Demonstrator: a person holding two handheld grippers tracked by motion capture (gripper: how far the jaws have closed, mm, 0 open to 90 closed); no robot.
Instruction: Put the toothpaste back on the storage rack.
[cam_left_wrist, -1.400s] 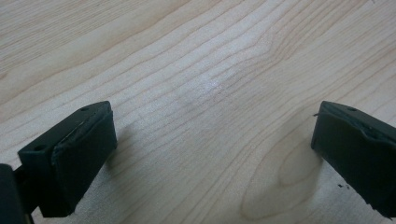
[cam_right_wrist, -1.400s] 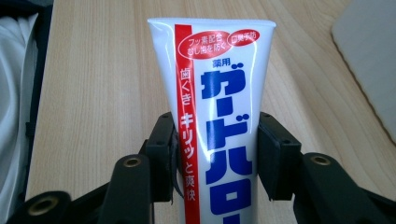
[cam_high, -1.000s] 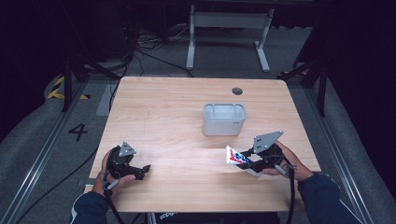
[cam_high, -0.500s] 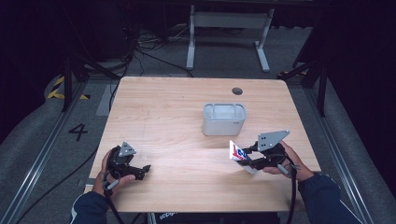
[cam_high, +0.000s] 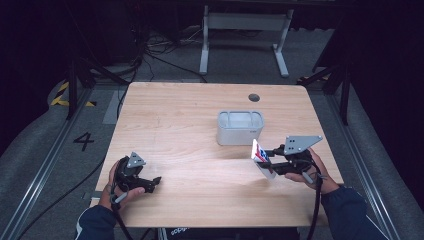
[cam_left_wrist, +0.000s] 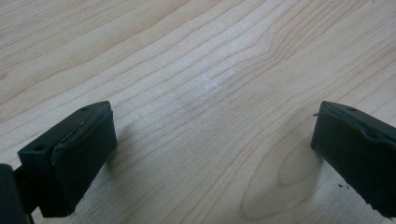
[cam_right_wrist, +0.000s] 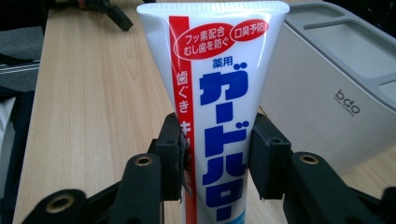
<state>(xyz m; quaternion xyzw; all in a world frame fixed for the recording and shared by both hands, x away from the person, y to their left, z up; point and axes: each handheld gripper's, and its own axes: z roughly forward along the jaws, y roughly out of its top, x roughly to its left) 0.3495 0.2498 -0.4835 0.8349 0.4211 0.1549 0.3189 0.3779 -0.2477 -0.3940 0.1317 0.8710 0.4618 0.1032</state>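
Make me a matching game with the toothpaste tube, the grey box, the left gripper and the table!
Things:
1. toothpaste tube
2. grey box
3. left gripper
4. table

States:
A. light wood, everything rests on or over it
B. open, nothing between its jaws
C. white with red and blue print, clamped in the right gripper
D. stands past the middle of the table, open top split into compartments

Pairs: 1-C, 2-D, 3-B, 4-A
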